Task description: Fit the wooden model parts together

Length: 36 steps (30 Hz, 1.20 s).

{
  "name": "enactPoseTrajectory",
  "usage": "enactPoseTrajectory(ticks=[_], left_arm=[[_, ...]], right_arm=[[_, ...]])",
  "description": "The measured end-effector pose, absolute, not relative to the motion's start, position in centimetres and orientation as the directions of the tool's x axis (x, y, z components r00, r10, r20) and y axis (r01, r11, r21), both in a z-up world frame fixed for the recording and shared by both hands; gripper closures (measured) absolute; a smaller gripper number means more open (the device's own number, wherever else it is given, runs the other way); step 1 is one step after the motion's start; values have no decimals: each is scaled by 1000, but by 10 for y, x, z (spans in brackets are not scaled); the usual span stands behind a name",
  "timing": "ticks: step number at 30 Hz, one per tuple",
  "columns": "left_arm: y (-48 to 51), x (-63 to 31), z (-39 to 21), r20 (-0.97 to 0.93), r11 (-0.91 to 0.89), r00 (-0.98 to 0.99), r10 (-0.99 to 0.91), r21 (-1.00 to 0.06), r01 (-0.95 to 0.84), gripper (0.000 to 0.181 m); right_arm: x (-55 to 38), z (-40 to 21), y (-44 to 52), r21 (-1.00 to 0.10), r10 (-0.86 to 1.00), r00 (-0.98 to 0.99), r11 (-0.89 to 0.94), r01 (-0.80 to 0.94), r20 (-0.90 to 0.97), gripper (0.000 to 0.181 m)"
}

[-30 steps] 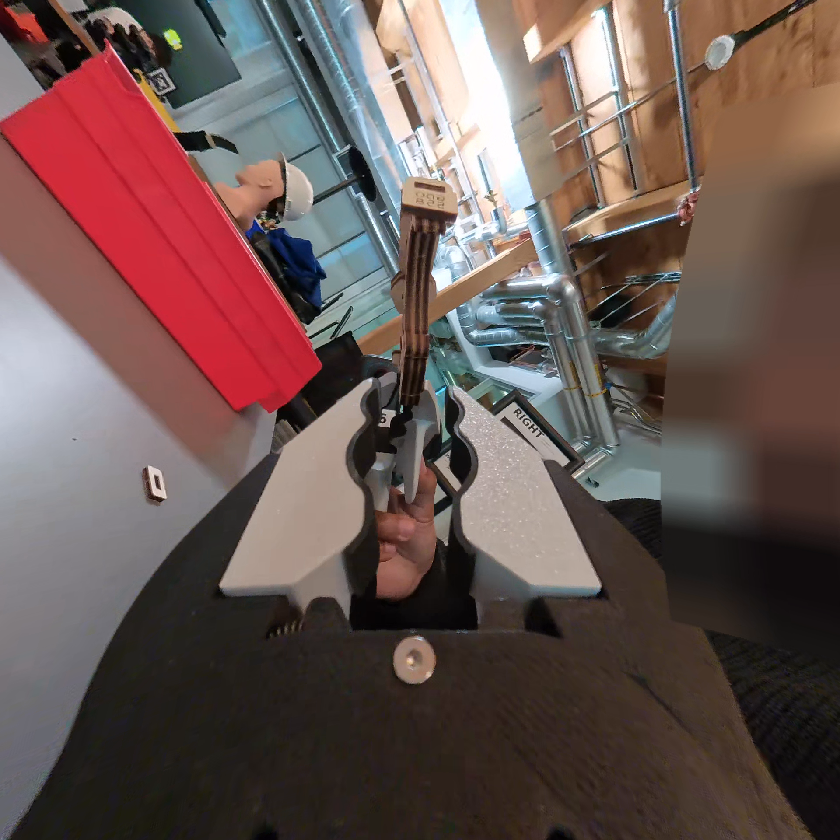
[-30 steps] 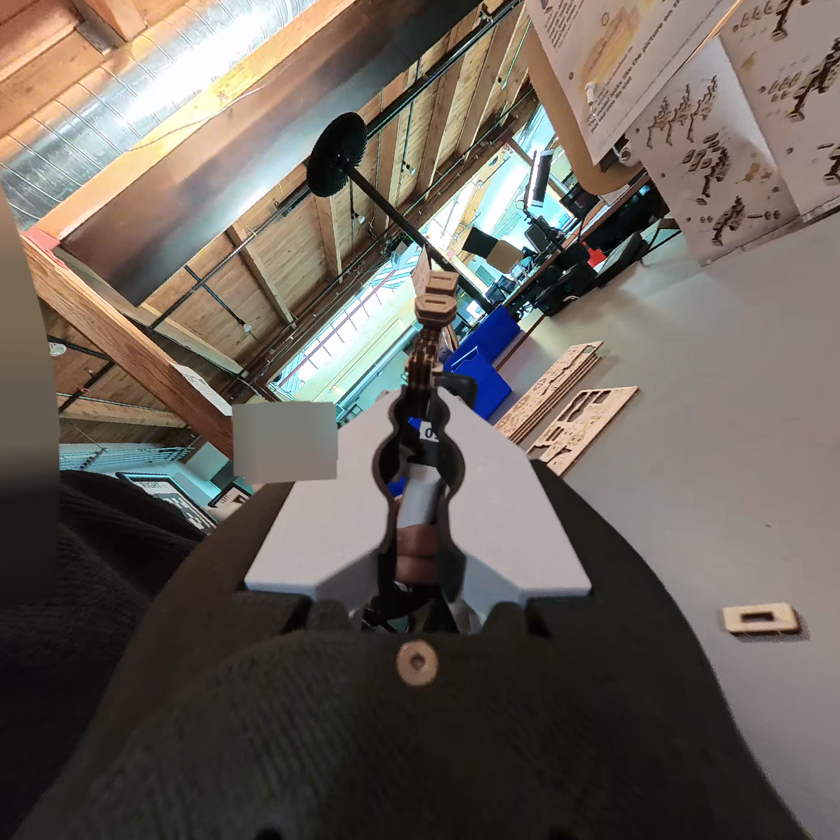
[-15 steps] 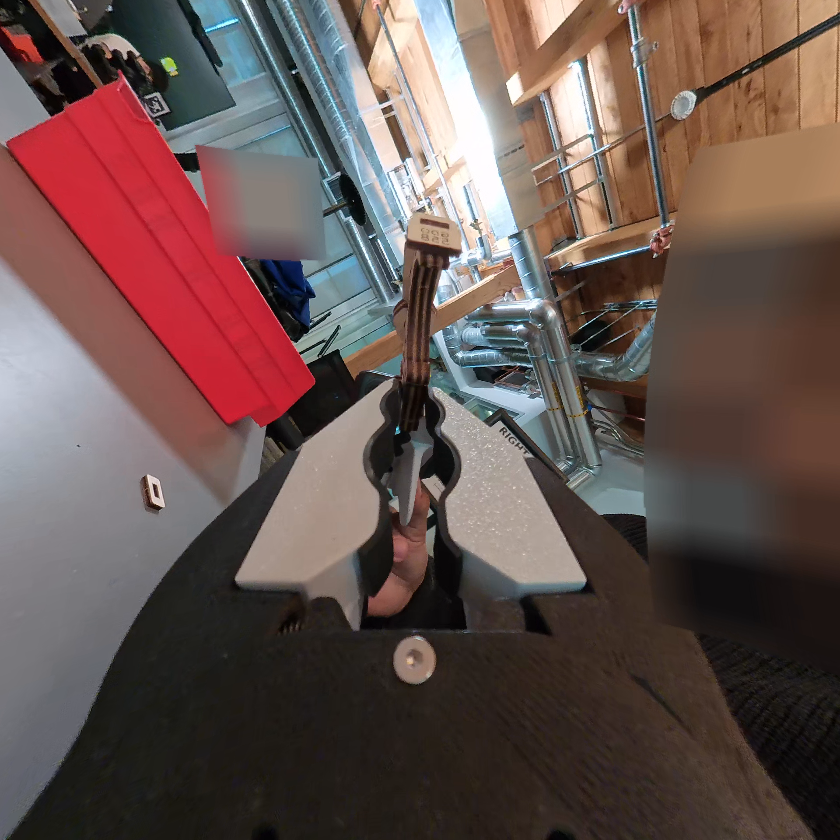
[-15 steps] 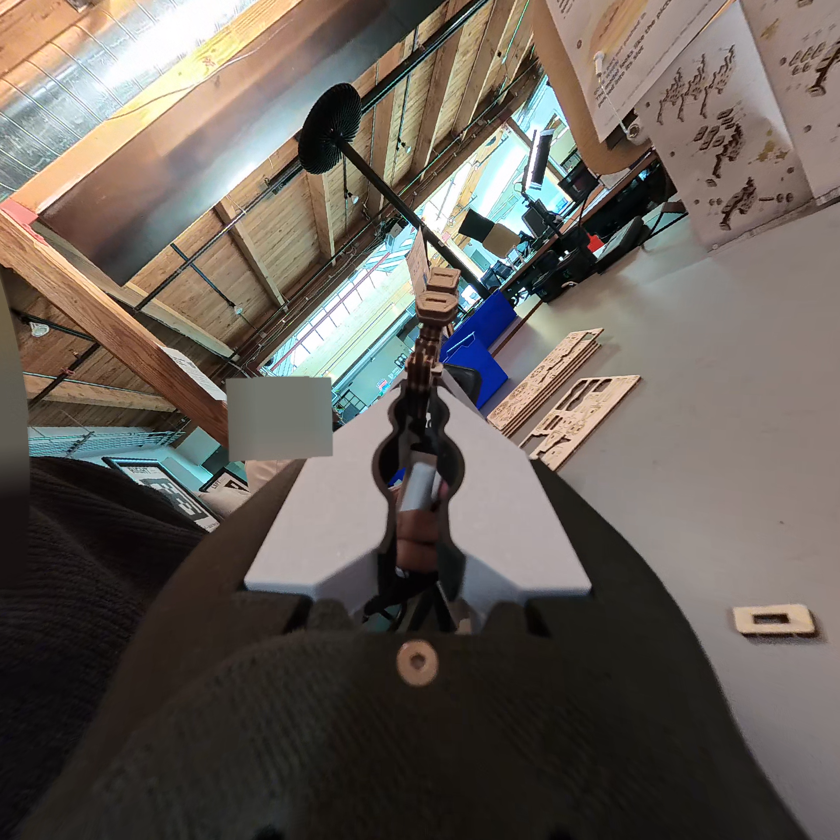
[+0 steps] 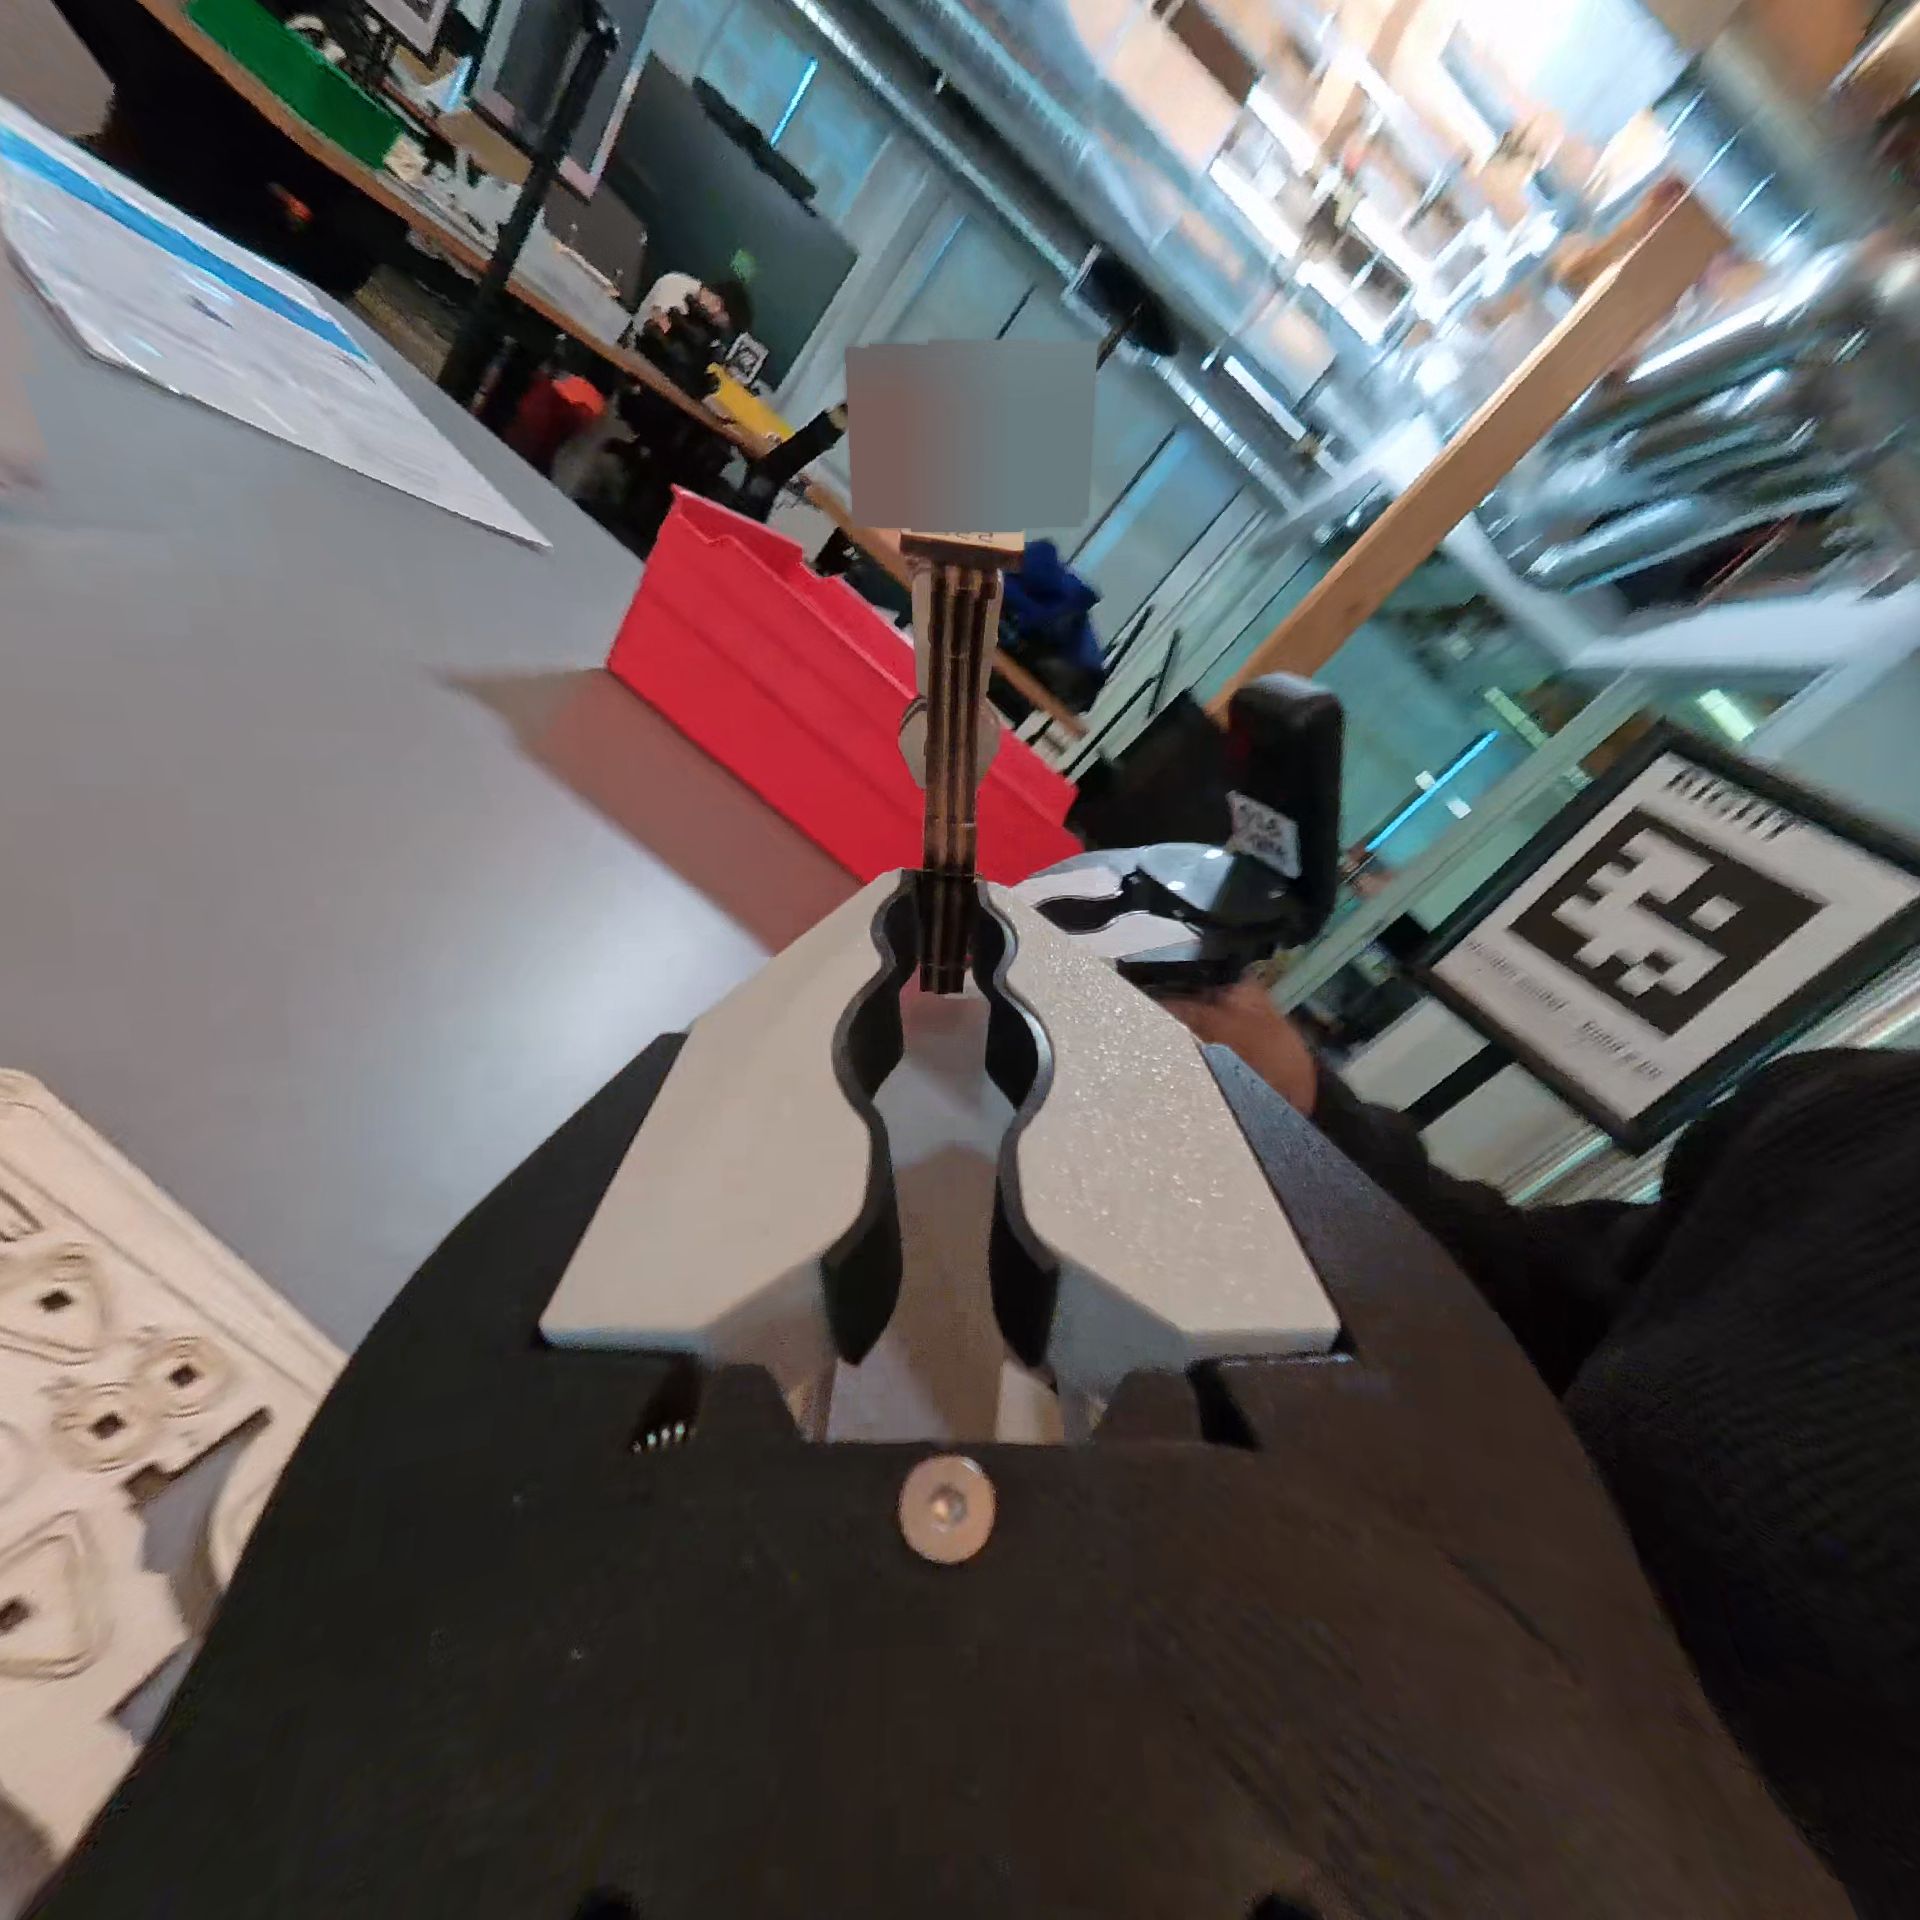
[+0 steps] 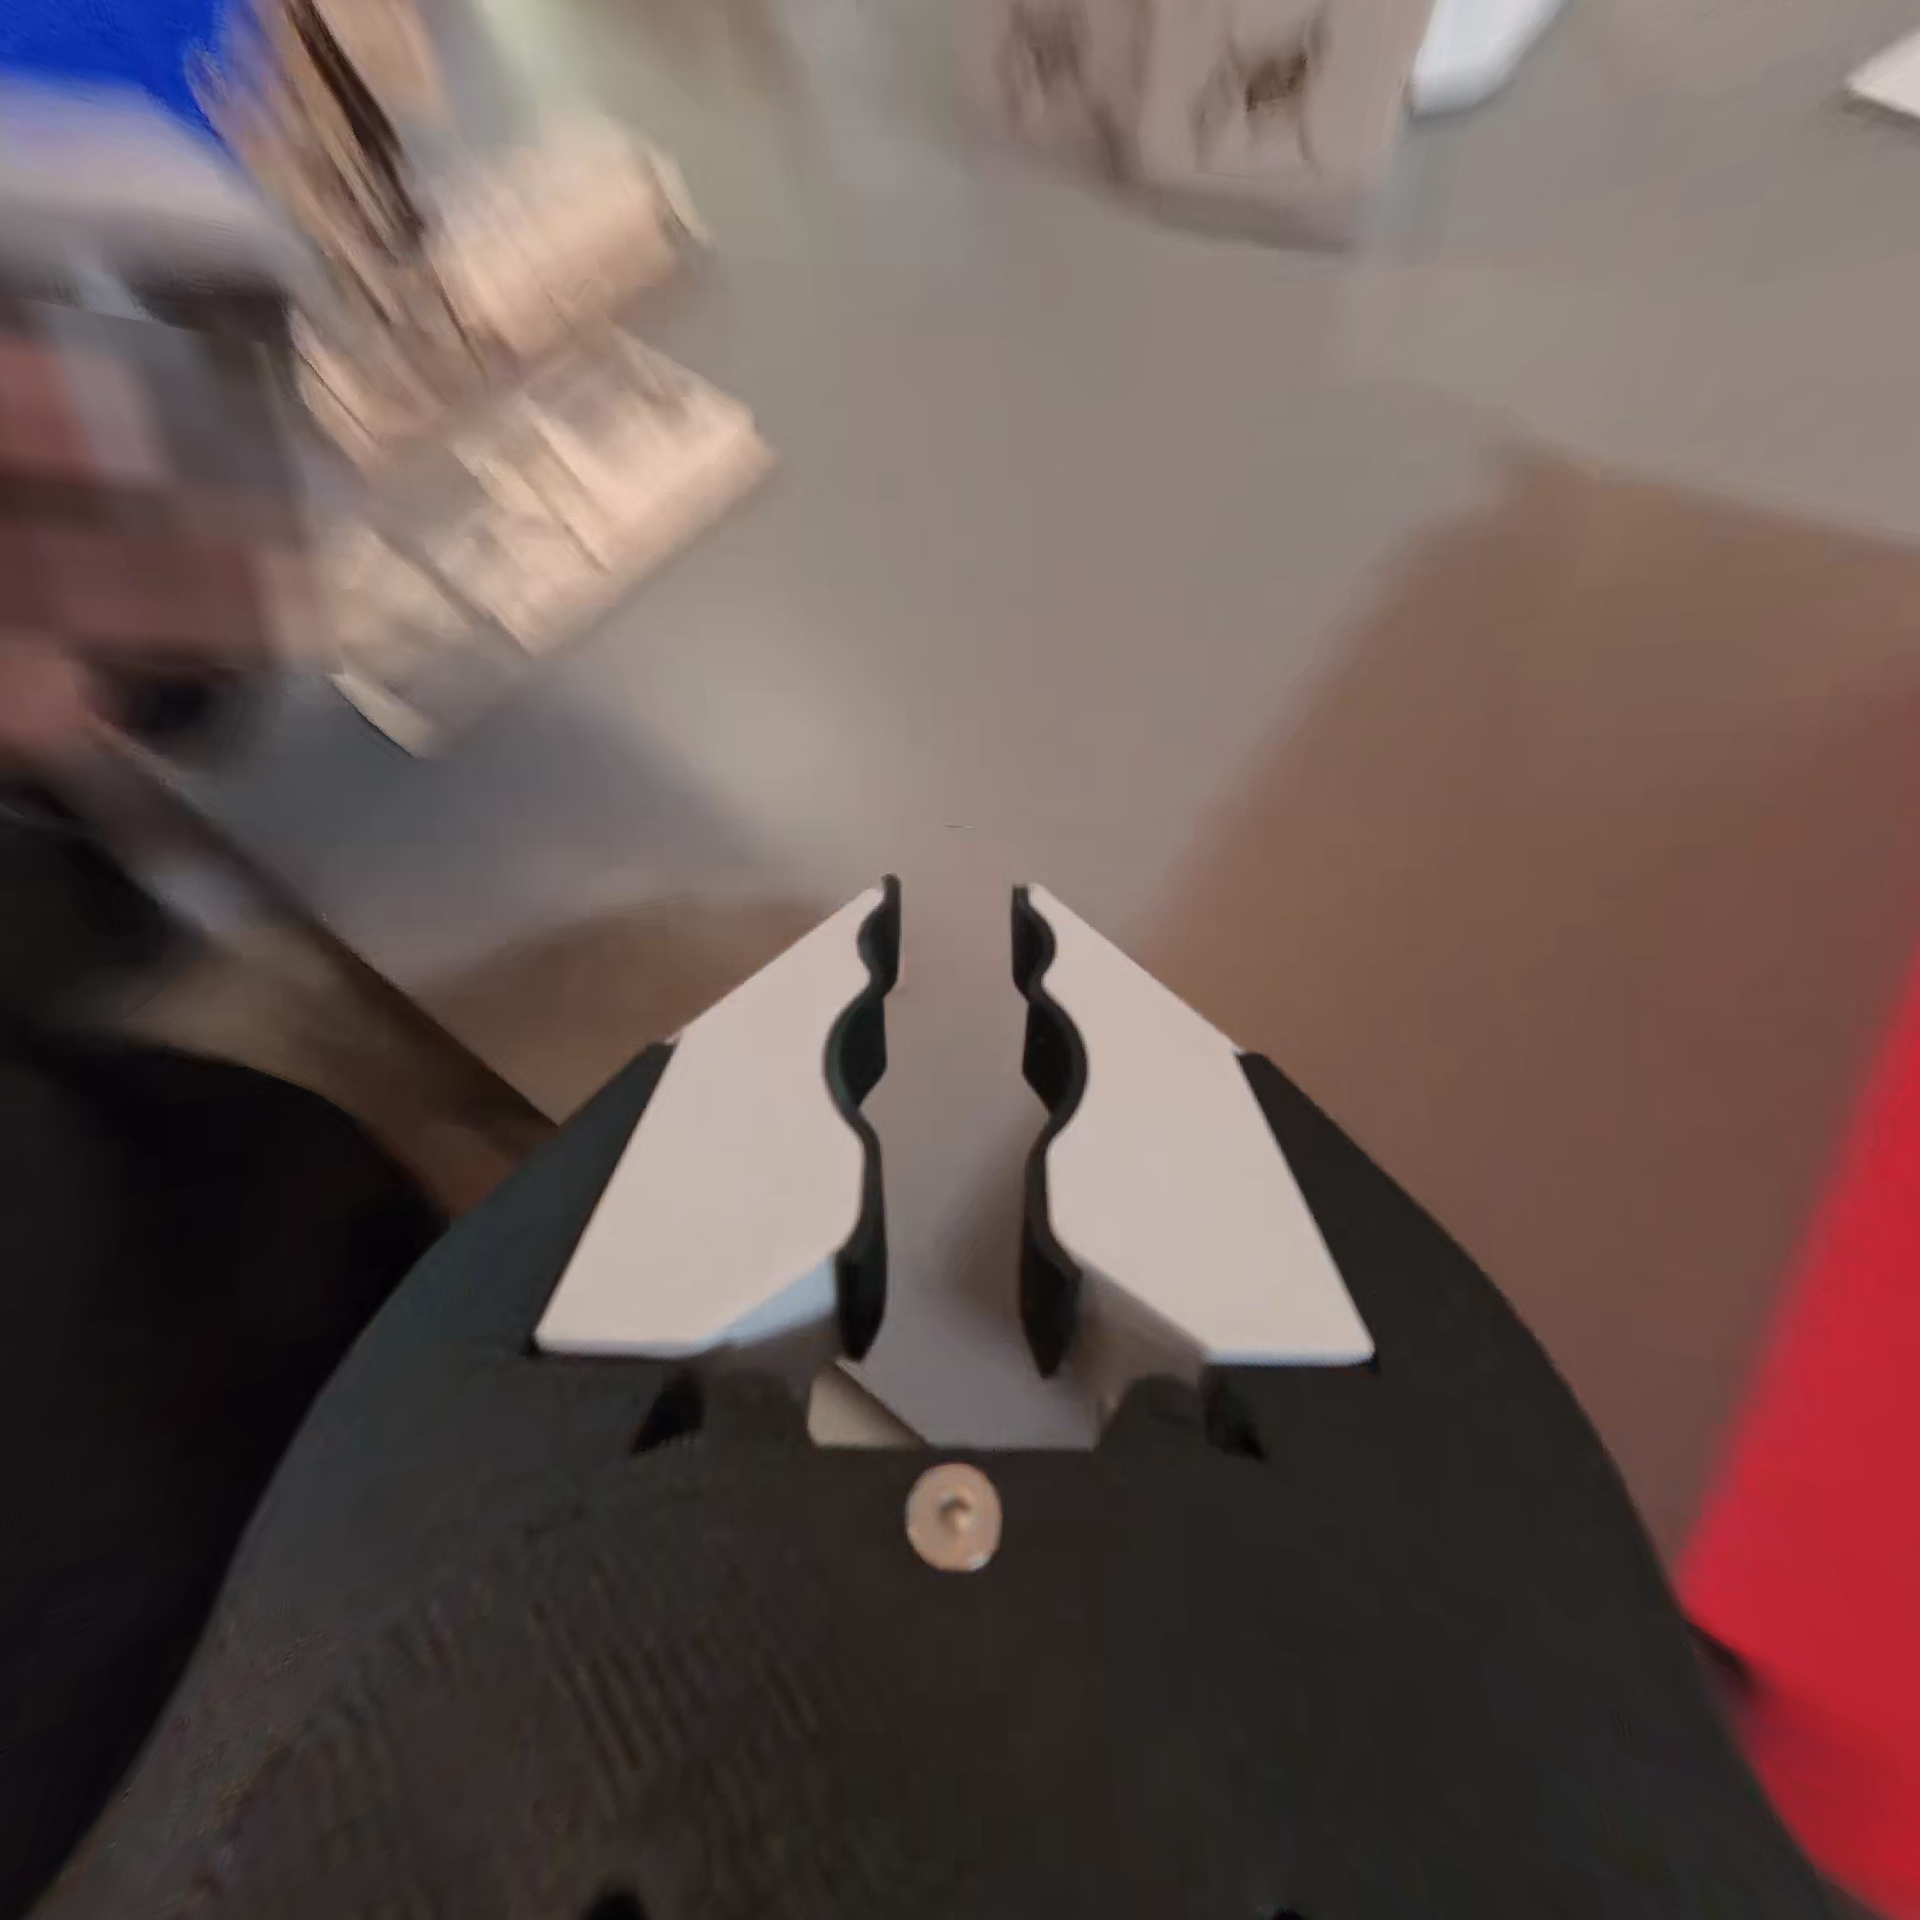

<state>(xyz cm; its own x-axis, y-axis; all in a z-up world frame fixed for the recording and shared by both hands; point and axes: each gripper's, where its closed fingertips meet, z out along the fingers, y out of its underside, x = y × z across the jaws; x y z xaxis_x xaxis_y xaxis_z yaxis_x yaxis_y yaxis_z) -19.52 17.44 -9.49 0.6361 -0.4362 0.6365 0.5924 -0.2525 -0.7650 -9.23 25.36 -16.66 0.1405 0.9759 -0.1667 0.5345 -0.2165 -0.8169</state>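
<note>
My left gripper is shut on the wooden model piece, a thin layered strip that stands straight up from the fingertips with a small flat cap on top. My right gripper is open and empty, with a narrow gap between its fingers, over the grey table. The right wrist view is heavily blurred by motion. The right gripper also shows in the left wrist view, just right of my left fingers and apart from the wooden piece.
A red bin lies on the grey table behind the wooden piece and shows at the right edge of the right wrist view. Cut-out wooden sheets lie at lower left and, blurred, at upper left. A printed sheet lies far left.
The right gripper has let go of the wooden piece, opened and swung away down toward the table. The left gripper has closed on the piece, holds it alone and has tilted down.
</note>
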Motion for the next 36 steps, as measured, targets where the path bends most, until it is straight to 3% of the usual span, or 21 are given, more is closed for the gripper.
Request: enactPoseTrajectory(ticks=[2, 5, 8, 25, 31, 36], left_arm=[[174, -195, -96, 603, -251, 673, -429, -795, 553, 174], [175, -192, -99, 624, -268, 649, -436, -778, 567, 175], [175, -188, -101, 635, -284, 634, -441, -769, 573, 174], [176, -172, -104, 615, -304, 633, -471, -786, 538, 175], [173, -163, -101, 597, -311, 612, -519, -798, 515, 175], [169, -152, -96, 597, -326, 555, -579, -794, 514, 175]], right_arm=[[-90, -179, 248, -770, 988, 135, -145, 621, -77, 160], [-97, -193, 221, -724, 989, 77, -147, 674, -129, 153], [-96, -207, 222, -676, 995, 88, -89, 731, -35, 150], [-104, -215, 223, -685, 995, 85, -91, 723, -42, 162], [-114, -157, 213, -868, 991, 11, -124, 481, -135, 163], [-107, -96, 207, -909, 905, -142, -376, 178, -402, 163]])
